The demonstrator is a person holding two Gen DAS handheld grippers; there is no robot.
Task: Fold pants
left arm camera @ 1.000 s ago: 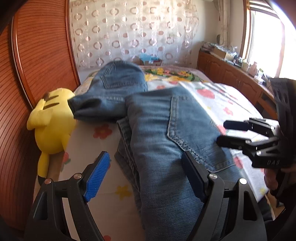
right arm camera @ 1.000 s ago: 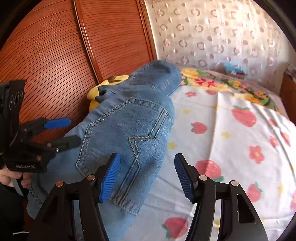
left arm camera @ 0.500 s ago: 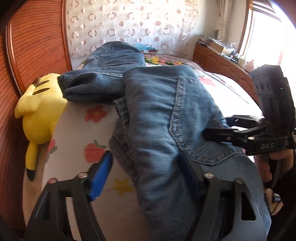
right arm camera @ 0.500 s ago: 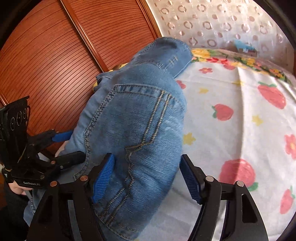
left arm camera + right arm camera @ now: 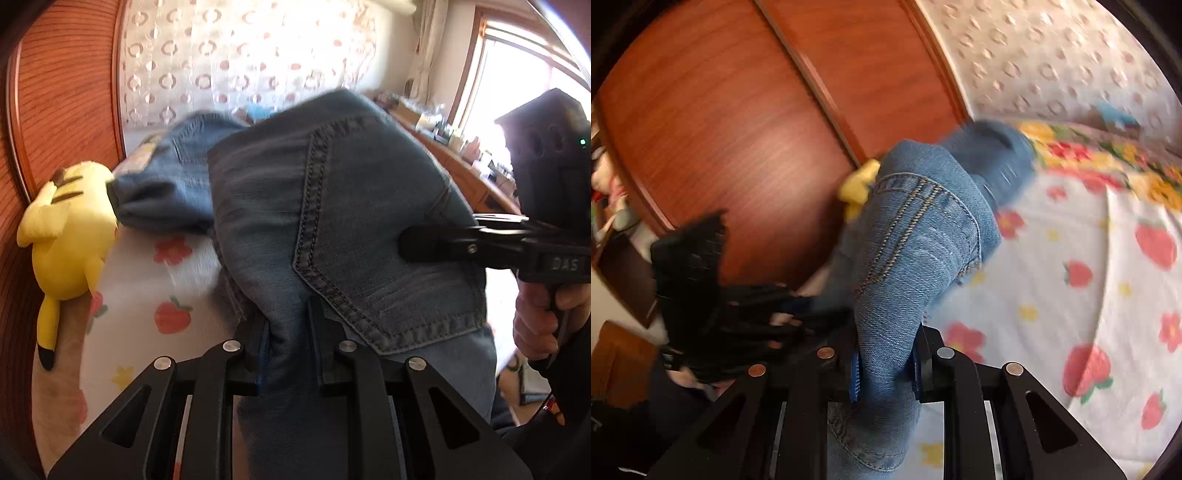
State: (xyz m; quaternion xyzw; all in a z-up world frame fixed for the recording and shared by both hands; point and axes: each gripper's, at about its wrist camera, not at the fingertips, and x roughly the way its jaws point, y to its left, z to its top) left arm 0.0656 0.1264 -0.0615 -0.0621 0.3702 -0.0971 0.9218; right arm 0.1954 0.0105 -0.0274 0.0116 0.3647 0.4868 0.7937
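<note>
While both claws pinch denim, the left gripper (image 5: 288, 350) sits clamped on a bunched fold of the jeans (image 5: 332, 206), fabric squeezed between its blue pads and rising straight up out of the jaws. Back pocket stitching sits just above and right of that grip. Right gripper (image 5: 884, 365) likewise closed on a thick wad of the same jeans, denim filling the gap between its pads, hem edge hanging below the fingers. In the left wrist view the right gripper comes in from the right edge, its black fingers (image 5: 436, 247) pressed onto the pocket area, held by a hand (image 5: 543, 317). Jeans drape away from both claws toward the far end of the bed (image 5: 1071, 280), a second denim lump lying behind. Yellow plush toy (image 5: 70, 232) lies at the bed's left edge against the wooden panel (image 5: 70, 96), apart from the jeans. Floral strawberry sheet (image 5: 166, 280) beneath.
</note>
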